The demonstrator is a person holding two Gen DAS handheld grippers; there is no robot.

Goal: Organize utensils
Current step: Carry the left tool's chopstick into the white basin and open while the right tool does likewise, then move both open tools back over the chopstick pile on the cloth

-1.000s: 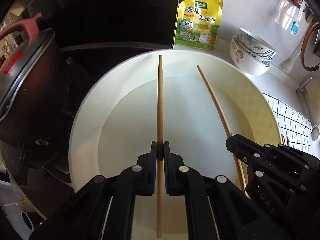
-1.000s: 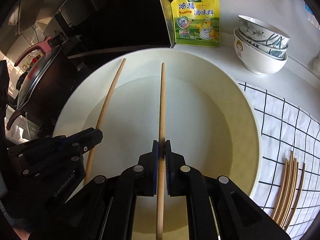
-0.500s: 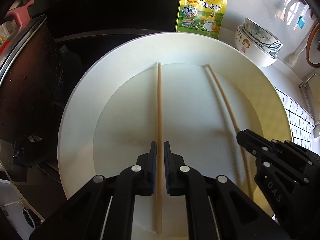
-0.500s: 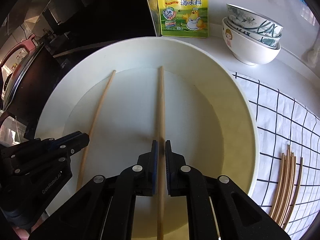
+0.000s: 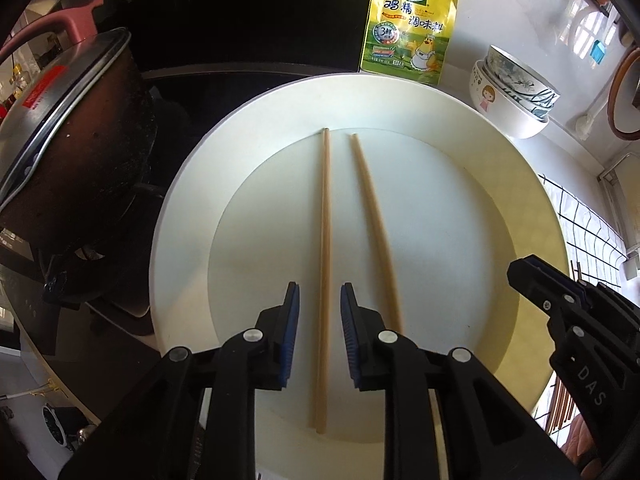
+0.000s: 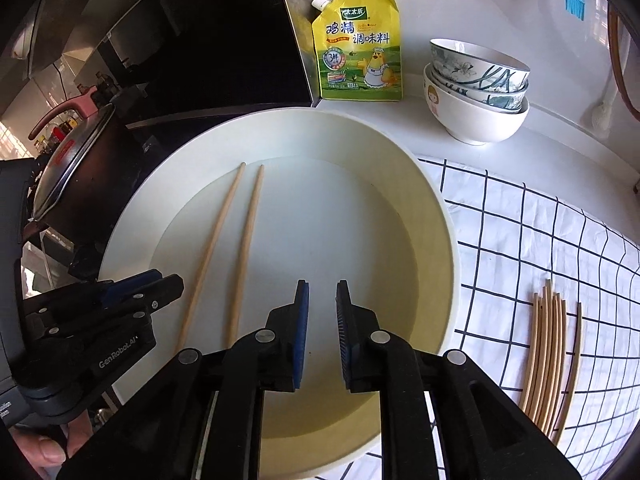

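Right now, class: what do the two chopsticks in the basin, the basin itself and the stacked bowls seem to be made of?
Chopsticks: probably bamboo or wood, pale tan, matte.
Basin: likely plastic, cream, dull even sheen, thin rim.
Bowls: probably glazed ceramic, glossy white with painted patterns.

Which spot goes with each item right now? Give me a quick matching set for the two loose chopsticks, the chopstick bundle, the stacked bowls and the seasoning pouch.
Items:
1. two loose chopsticks
2. chopstick bundle
3. stacked bowls
4. seasoning pouch

Places:
A. on the checked cloth
B. standing upright behind the basin, beside the dark panel
C. lying inside the white basin
D. on the bare counter behind the cloth

Pairs: 1-C, 2-A, 3-D, 4-B
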